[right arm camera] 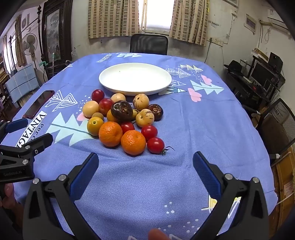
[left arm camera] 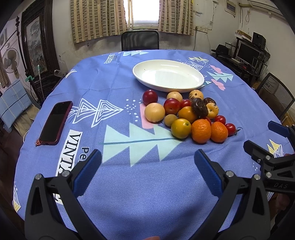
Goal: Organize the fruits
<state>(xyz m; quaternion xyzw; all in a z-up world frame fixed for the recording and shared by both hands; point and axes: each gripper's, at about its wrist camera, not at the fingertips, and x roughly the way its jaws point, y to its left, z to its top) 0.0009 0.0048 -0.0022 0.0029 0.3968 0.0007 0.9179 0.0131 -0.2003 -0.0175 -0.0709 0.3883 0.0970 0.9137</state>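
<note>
Both tools (left arm camera: 147,162) (right arm camera: 145,162) gape over cloth (right arm camera: 202,129); phone (left arm camera: 55,122) well left.

Bright curtained window (left arm camera: 145,13) behind black chair (left arm camera: 140,40)

Daylight blows out the far window (left arm camera: 145,13) in both views; the white plate (right arm camera: 135,78) shows soft glare; fisheye bends the room's edges, corners go black; focus is sharp.
</note>
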